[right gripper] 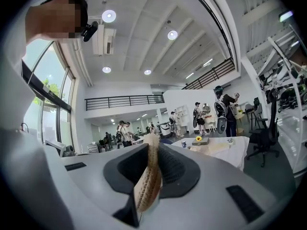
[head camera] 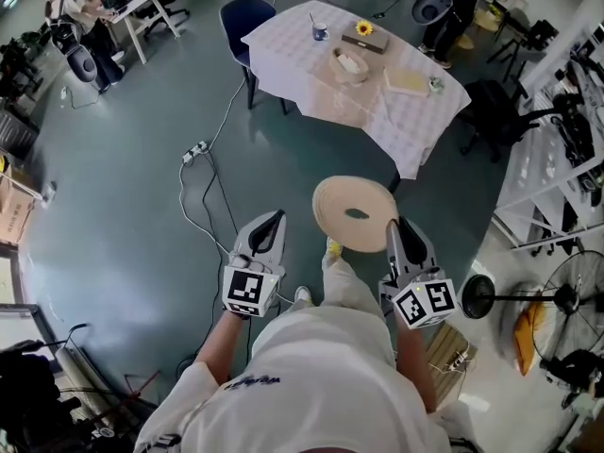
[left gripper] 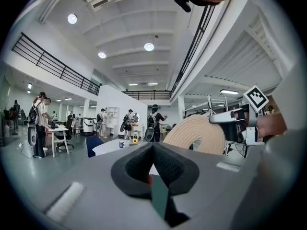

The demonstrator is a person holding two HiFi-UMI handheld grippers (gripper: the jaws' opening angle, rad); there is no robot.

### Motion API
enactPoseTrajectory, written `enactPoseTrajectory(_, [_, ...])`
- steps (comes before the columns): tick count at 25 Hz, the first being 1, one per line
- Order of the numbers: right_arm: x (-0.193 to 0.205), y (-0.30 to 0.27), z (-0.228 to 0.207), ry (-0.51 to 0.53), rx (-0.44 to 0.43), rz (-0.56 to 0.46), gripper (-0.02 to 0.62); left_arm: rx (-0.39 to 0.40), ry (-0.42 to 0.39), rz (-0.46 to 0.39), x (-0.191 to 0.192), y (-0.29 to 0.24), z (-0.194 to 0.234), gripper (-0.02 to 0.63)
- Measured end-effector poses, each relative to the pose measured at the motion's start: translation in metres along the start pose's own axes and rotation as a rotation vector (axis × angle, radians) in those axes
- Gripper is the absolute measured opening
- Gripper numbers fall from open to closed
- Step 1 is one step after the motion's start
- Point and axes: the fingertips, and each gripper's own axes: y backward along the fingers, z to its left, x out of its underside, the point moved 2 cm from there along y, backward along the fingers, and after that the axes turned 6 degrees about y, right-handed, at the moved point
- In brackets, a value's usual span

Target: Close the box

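A round, flat woven lid (head camera: 355, 213), beige with a dark hole at its middle, hangs in the air in front of me. My right gripper (head camera: 397, 230) is shut on its right rim. In the right gripper view the lid (right gripper: 149, 174) stands edge-on between the jaws. The left gripper view shows the lid (left gripper: 199, 134) off to its right. My left gripper (head camera: 274, 219) is level beside it, apart from the lid, shut with nothing in it. A round open basket box (head camera: 349, 64) sits far ahead on the table (head camera: 283, 45).
The table has a white cloth and carries a cup (head camera: 320, 31), a flat box with a yellow flower (head camera: 364, 30) and a pale flat item (head camera: 407, 81). A dark chair (head camera: 247, 17) stands at its left. A power strip (head camera: 195, 151) and cable lie on the floor. A fan (head camera: 576, 295) and shelves are on the right.
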Motion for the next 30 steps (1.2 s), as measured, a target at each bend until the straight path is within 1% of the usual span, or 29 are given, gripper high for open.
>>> enactPoseTrajectory(3, [-0.001,-0.013,-0.013,-0.003,0.0,-0.008,0.066,-0.006,-0.006,-0.001,-0.001,-0.016,0.004,0.002])
enactPoseTrajectory(8, [-0.001,-0.056,-0.04,-0.01,-0.011,-0.008,0.066,-0.04,-0.004,0.012,0.0,-0.05,0.028,0.002])
enactPoseTrajectory(12, [-0.008,-0.09,-0.075,-0.019,-0.006,-0.02,0.066,-0.047,-0.013,0.031,-0.002,-0.096,0.041,0.002])
enactPoseTrajectory(17, [-0.01,-0.128,-0.116,-0.044,0.024,-0.014,0.066,-0.027,-0.032,0.059,-0.007,-0.154,0.052,0.002])
enactPoseTrajectory(21, [-0.012,-0.159,-0.147,-0.057,0.03,-0.008,0.066,-0.018,-0.042,0.072,-0.012,-0.198,0.057,0.002])
enactPoseTrajectory(26, [-0.02,-0.191,-0.189,-0.058,0.026,-0.007,0.066,-0.013,-0.045,0.073,-0.019,-0.256,0.058,0.002])
enactPoseTrajectory(30, [-0.024,-0.221,-0.217,-0.044,0.003,-0.01,0.064,-0.02,-0.049,0.069,-0.021,-0.295,0.062,0.002])
